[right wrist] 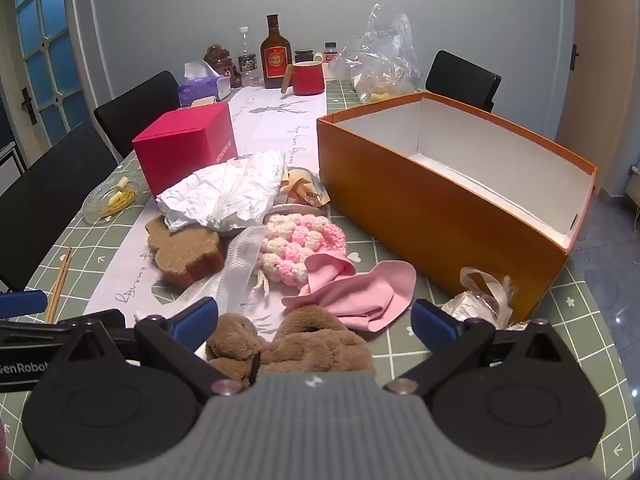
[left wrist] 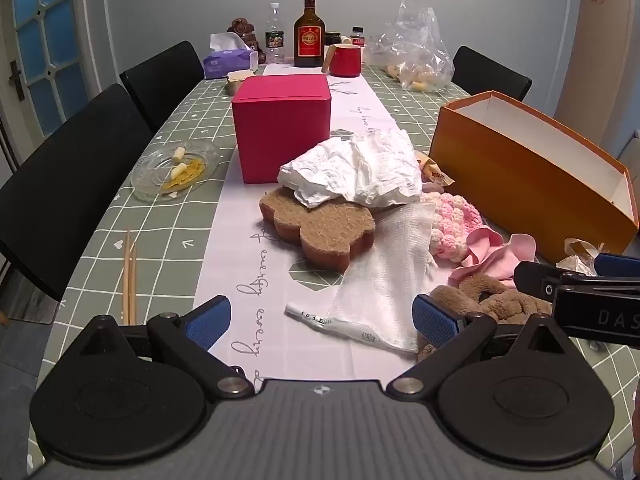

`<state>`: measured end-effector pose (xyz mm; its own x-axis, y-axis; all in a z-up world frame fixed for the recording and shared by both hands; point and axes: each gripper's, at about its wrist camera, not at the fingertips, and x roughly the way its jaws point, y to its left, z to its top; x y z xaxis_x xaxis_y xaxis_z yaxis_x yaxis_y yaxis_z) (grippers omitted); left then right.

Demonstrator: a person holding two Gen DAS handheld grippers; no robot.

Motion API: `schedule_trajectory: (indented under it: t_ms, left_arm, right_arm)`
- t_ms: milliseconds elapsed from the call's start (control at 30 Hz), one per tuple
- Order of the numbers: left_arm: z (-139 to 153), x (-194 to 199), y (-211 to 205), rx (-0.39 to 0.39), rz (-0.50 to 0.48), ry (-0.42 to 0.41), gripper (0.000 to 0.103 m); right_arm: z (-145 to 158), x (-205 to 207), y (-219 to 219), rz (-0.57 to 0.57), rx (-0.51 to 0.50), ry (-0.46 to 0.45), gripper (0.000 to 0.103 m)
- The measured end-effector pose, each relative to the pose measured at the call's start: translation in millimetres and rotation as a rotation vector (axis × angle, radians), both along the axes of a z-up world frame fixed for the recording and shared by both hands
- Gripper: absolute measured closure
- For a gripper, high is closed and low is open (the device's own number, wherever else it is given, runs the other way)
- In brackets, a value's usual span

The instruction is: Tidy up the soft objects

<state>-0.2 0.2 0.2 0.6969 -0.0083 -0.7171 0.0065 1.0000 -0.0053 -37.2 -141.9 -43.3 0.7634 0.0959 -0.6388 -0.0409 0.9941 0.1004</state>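
Both tongs hang released, the left tongs [left wrist: 322, 320] low over the white cloth [left wrist: 384, 276], the right tongs [right wrist: 316, 322] above the brown plush [right wrist: 304, 340] at bottom centre, orange box [right wrist: 432, 216] at right.

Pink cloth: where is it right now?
In the right wrist view, the pink cloth lies crumpled on the table just ahead of the brown plush, beside the pink-white knit piece, before the orange box.
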Motion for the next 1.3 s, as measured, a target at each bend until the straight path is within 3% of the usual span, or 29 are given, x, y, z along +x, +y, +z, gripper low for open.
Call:
schedule_trajectory:
  t_ms: [1300]
  left_arm:
    - [0.4, -0.6, -0.8, 0.002, -0.004, 0.001, 0.000]
  right_arm:
    - [0.9, -0.4, -2.6, 0.000, 0.005, 0.013, 0.003]
